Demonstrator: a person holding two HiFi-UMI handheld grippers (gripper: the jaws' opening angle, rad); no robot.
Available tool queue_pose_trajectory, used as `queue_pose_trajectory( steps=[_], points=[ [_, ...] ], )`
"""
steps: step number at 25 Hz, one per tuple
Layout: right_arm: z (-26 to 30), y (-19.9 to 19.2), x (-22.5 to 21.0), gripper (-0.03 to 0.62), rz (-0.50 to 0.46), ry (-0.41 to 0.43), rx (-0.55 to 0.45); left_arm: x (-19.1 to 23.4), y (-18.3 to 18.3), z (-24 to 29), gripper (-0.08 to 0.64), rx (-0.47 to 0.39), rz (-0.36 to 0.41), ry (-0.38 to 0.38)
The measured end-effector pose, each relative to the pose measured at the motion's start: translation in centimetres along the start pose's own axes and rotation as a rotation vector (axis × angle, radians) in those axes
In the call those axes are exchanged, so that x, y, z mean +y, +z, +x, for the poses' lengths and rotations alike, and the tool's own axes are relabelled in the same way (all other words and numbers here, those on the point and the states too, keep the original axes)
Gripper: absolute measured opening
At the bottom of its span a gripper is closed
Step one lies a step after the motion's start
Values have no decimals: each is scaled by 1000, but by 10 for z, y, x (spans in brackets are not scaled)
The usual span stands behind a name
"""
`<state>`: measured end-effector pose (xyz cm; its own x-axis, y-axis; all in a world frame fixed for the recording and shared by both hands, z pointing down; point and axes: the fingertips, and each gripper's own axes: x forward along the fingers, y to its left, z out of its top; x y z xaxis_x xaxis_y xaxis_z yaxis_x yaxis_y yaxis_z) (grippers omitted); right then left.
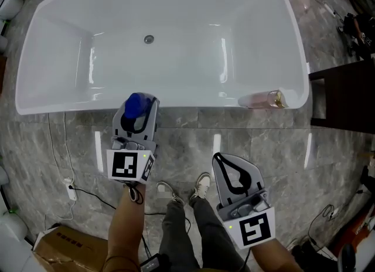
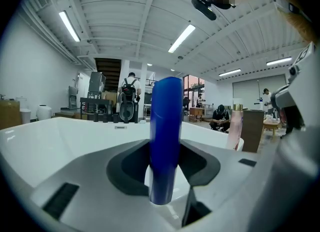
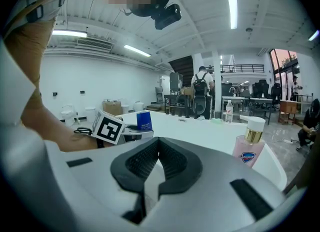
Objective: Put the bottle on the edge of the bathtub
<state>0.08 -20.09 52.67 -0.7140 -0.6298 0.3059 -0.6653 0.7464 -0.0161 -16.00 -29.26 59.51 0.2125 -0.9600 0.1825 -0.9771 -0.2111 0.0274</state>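
A blue bottle [image 1: 137, 102] stands upright between the jaws of my left gripper [image 1: 140, 110], which is shut on it just above the near rim of the white bathtub [image 1: 70, 110]. In the left gripper view the blue bottle [image 2: 166, 136] fills the gap in my left gripper [image 2: 165, 148], with the bathtub [image 2: 60, 136] behind it. My right gripper [image 1: 224, 164] hangs lower over the floor, shut with nothing in it. From the right gripper view [image 3: 159, 145] I see the blue bottle [image 3: 144, 121] to the left.
A pink pump bottle [image 1: 263, 99] stands on the tub's near right corner, also pink pump bottle [image 3: 248, 151]. A dark cabinet [image 1: 345, 92] stands to the right. A cardboard box [image 1: 64, 247], a cable with power strip [image 1: 71, 190] and the person's shoes [image 1: 202, 184] are on the grey tiles.
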Motion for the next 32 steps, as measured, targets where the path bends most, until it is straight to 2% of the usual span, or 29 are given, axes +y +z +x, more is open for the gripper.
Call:
queue_pose_trajectory(
  steps=[10,16,27,32],
  points=[
    [0,-17,0,0,7,-16,35,4,-23,16,158,11,-25,-15],
    [5,-15,3,0,2,-10,34,1,-27,24,160,28,22,-33],
    [9,-16,17,0,23,17,37,-2,-29,28,160,64,16,-49],
    [11,-16,19,0,18,20,39,-4,-31,25,160,59,39,-50]
  ],
)
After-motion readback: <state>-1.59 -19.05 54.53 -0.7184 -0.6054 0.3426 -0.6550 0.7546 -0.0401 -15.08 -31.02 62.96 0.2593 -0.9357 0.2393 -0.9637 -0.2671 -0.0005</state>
